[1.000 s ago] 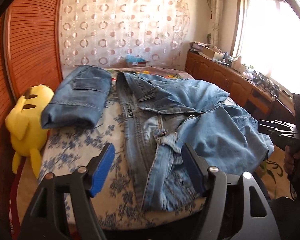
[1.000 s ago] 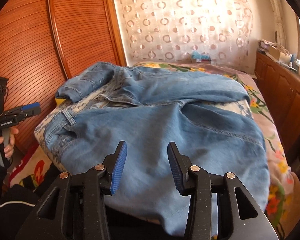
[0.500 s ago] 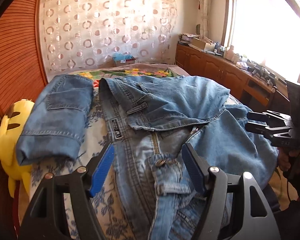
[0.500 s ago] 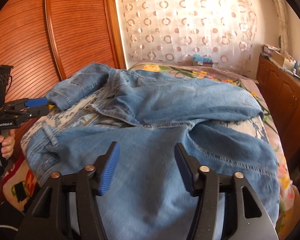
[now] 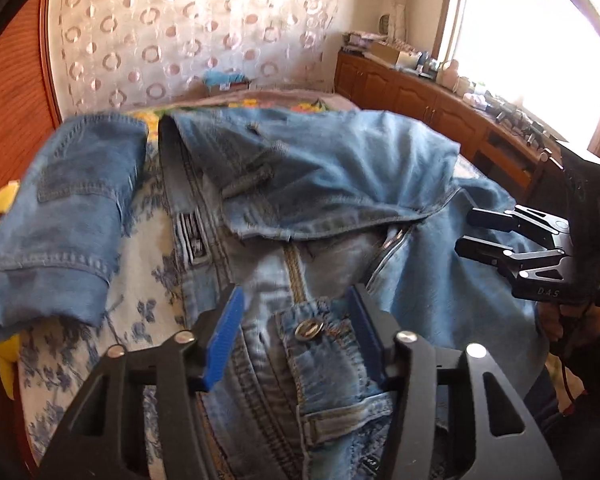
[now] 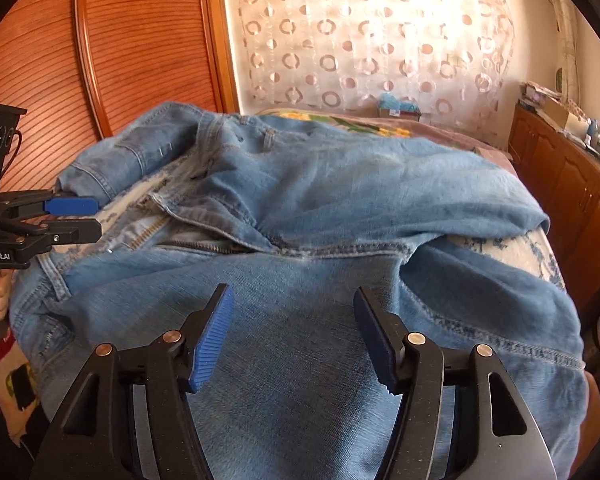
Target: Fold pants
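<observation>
The jeans (image 5: 340,184) sprawl across the bed (image 5: 140,264), waistband toward the left gripper (image 5: 296,334), whose closing jaws straddle the button tab ungripped, legs running rightward; the right gripper (image 6: 292,336) gapes, empty.

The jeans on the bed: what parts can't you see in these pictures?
- The jeans' leg ends: in the right wrist view they run off the bottom edge, behind the right gripper.
- Waistband under the button: in the left wrist view, the left gripper covers it.
- Label by the waistband: blurred, unreadable.
- Yellow toy: mostly hidden behind the folded jeans.
</observation>
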A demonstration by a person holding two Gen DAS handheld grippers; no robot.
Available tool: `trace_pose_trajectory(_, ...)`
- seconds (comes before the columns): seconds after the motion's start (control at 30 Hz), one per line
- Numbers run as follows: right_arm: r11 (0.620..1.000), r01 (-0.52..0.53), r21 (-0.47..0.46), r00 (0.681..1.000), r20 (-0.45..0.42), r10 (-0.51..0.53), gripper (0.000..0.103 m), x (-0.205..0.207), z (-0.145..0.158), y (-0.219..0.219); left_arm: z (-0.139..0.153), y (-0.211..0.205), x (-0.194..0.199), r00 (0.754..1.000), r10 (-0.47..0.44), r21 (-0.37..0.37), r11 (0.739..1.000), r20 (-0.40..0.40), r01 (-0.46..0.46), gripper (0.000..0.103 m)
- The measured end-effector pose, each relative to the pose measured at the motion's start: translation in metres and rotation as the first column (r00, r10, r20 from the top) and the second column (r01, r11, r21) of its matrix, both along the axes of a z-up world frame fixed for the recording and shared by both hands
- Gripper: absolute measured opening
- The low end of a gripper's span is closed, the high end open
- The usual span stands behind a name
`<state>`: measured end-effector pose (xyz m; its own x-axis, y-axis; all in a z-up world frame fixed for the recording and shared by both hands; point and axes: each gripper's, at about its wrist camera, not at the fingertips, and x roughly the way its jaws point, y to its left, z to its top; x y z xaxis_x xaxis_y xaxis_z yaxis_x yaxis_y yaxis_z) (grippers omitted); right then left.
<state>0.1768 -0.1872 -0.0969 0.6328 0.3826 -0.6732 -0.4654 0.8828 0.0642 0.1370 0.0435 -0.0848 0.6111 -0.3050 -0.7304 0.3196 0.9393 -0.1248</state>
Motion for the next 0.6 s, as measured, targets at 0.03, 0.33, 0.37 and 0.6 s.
trace_pose_trajectory(0.03,1.0,-0.002,-0.004,1.0,-0.009,0.002,0.064,0.001,-0.003,0.001,-0.005,0.001,0.001,1.0,0.004,0.004,1.0,-0.016,-0.004,0.043)
trace_pose_trajectory(0.33,1.0,-0.001,-0.011,1.0,-0.005,0.001,0.064,-0.001,-0.006,0.002,-0.027,-0.013,-0.016,0.999,-0.019,0.045,0.999,-0.045,0.021,0.031)
trace_pose_trajectory(0.37,1.0,-0.002,-0.004,1.0,-0.002,0.002,0.064,-0.002,-0.005,0.001,-0.027,-0.015,-0.018,0.999,-0.024,0.047,0.999,-0.047,0.026,0.03)
trace_pose_trajectory(0.6,1.0,0.007,-0.012,1.0,0.005,-0.007,0.064,-0.002,-0.005,0.002,-0.028,-0.017,-0.012,0.998,-0.034,0.028,0.999,-0.061,0.035,0.029)
